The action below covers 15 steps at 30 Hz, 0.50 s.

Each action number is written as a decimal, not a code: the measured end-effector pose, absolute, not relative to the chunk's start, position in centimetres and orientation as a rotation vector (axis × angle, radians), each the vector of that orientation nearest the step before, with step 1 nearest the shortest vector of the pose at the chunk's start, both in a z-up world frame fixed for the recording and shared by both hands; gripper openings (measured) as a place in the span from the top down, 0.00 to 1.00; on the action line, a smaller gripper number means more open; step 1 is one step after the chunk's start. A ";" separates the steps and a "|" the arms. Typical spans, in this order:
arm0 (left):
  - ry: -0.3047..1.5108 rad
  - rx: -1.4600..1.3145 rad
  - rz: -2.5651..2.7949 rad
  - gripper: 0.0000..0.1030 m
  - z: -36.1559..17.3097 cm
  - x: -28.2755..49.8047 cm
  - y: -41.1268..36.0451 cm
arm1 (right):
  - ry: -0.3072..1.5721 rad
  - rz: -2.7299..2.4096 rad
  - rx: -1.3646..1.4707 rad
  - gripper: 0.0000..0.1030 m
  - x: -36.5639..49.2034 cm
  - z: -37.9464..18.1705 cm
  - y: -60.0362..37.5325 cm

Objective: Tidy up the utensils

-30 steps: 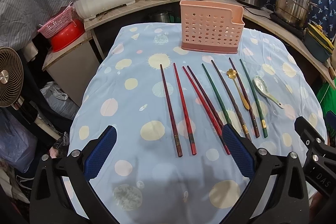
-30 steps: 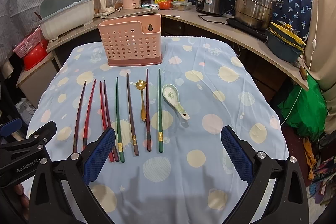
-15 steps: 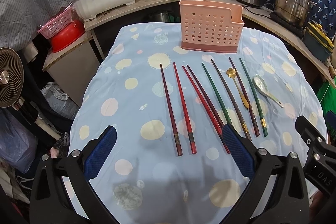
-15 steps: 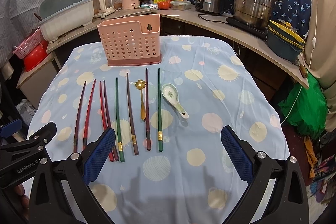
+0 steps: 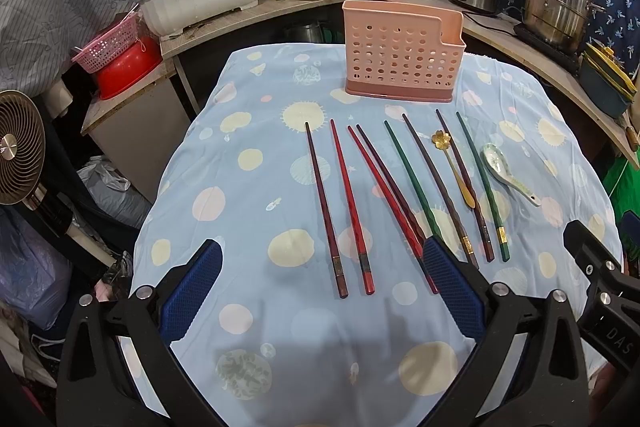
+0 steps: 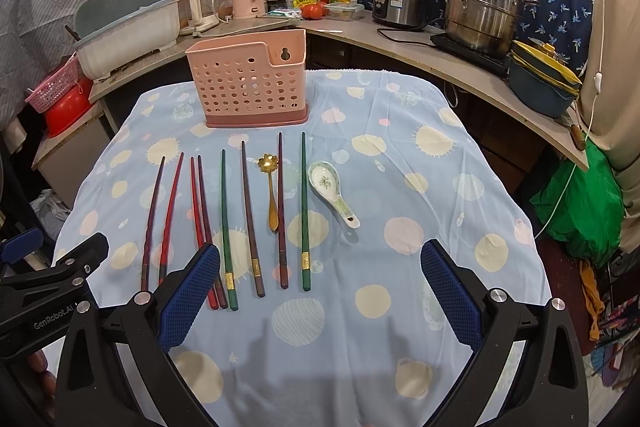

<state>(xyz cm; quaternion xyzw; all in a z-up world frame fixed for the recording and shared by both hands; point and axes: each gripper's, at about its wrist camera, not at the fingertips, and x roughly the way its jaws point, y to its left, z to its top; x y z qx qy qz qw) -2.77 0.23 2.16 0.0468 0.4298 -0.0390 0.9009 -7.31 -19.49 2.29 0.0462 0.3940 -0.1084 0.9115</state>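
Hiding chopstick ends [image 5: 430,281] — blue pad [image 5: 450,285]

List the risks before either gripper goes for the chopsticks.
The two red and dark chopsticks lie almost touching, so open fingers may catch both. The gold spoon sits tight between two chopsticks and could get dragged along. The pink holder looks light; a hard insertion might tip it.

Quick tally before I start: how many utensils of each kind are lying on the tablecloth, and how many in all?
Chopsticks: 8, from the leftmost to the rightmost green one
Gold flower spoon: 1
Ceramic soup spoon: 1
Total: 10, all lying in front of the pink holder.
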 end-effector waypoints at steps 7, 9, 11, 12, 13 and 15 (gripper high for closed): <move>0.887 0.100 -0.080 0.07 2.3 -2.6 0.3 | 0.812 -0.222 0.095 0.06 -7.3 2.3 -19.5; 0.887 0.099 -0.082 0.07 2.3 -2.6 0.3 | 0.810 -0.221 0.096 0.06 -7.4 2.4 -19.5; 0.887 0.099 -0.083 0.07 2.3 -2.5 0.3 | 0.812 -0.219 0.099 0.06 -7.3 2.4 -19.4; 0.888 0.099 -0.083 0.07 2.4 -2.4 0.3 | 0.813 -0.218 0.100 0.06 -7.2 2.4 -19.5; 0.888 0.098 -0.082 0.07 2.4 -2.4 0.3 | 0.814 -0.218 0.101 0.06 -7.2 2.5 -19.5; 0.889 0.098 -0.082 0.07 2.4 -2.3 0.4 | 0.815 -0.217 0.104 0.06 -7.0 2.5 -19.5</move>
